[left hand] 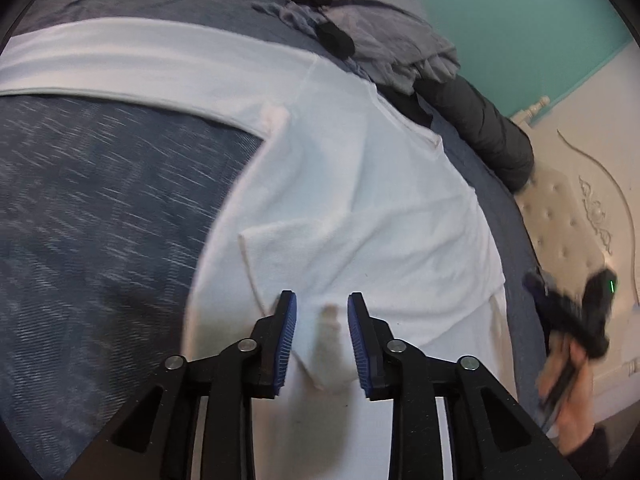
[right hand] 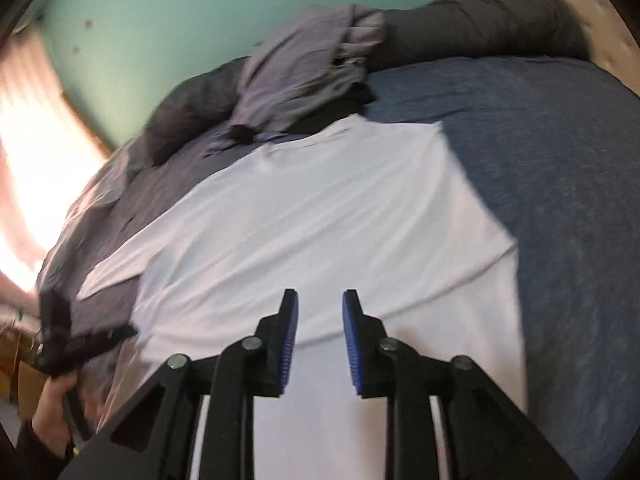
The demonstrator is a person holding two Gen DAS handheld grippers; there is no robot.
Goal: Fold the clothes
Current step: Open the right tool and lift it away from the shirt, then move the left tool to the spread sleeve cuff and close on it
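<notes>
Notably no readable writing | white shirt (right hand: pixel 320 216) flat | bedspread (right hand: pixel 560 200)

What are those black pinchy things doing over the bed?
A person is folding laundry with a pincher tool in each hand. A white T-shirt lies spread on the blue bedspread, partly folded, with one sleeve sticking out to the side. The left gripper and the right gripper both hover over the shirt's near end with jaws open, holding nothing. A heap of grey clothes waits at the far side of the bed, next to a dark rolled blanket.
</notes>
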